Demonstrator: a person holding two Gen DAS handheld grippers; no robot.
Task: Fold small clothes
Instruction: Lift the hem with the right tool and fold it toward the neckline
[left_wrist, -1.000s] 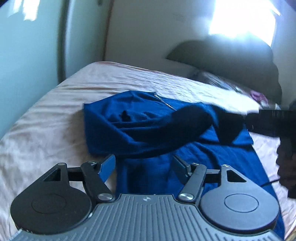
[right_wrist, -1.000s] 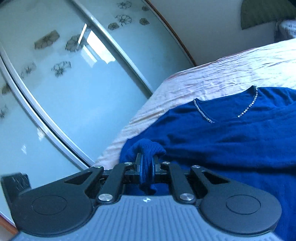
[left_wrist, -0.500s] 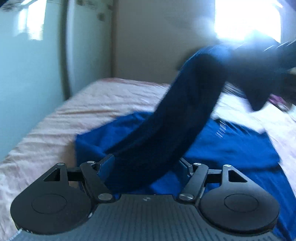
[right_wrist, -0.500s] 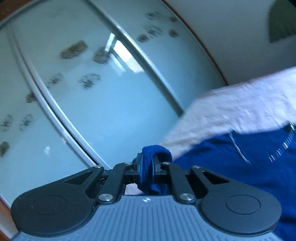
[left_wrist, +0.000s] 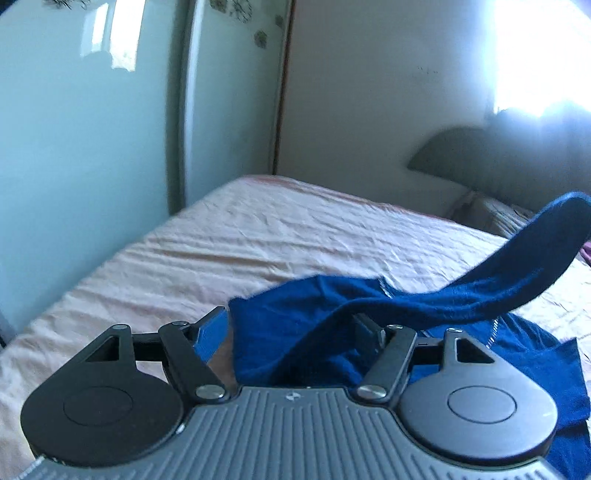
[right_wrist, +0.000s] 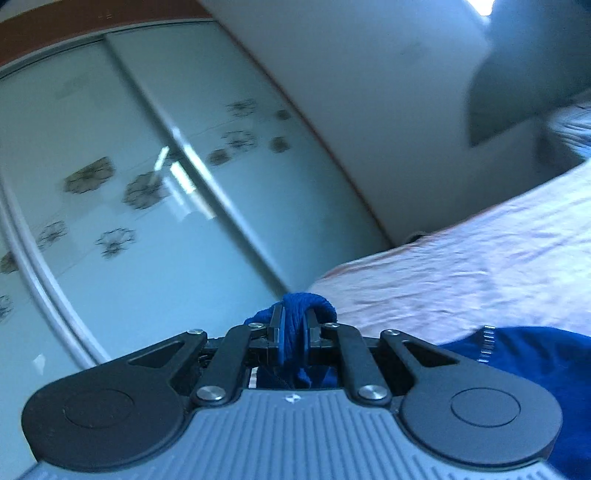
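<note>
A dark blue knit top (left_wrist: 295, 325) lies bunched on the pink bedsheet (left_wrist: 258, 236). Its sleeve (left_wrist: 517, 269) is stretched up and away to the right, off the bed. My left gripper (left_wrist: 288, 328) is open, its fingers on either side of the cloth where the sleeve meets the body. My right gripper (right_wrist: 293, 325) is shut on the sleeve cuff (right_wrist: 303, 302), held in the air above the bed. The rest of the blue top (right_wrist: 535, 369) with its beaded neckline shows at the lower right of the right wrist view.
Pale green sliding wardrobe doors (left_wrist: 92, 147) with flower prints (right_wrist: 88, 179) stand along the bed's left side. A dark curved headboard (left_wrist: 498, 162) and a pillow (left_wrist: 495, 218) are at the far end. Bright window light comes from the upper right.
My right gripper has lifted the sleeve cuff off the bed and pulled it out to the right, stretching the sleeve. The left gripper has tilted up and stayed open over the cloth.
</note>
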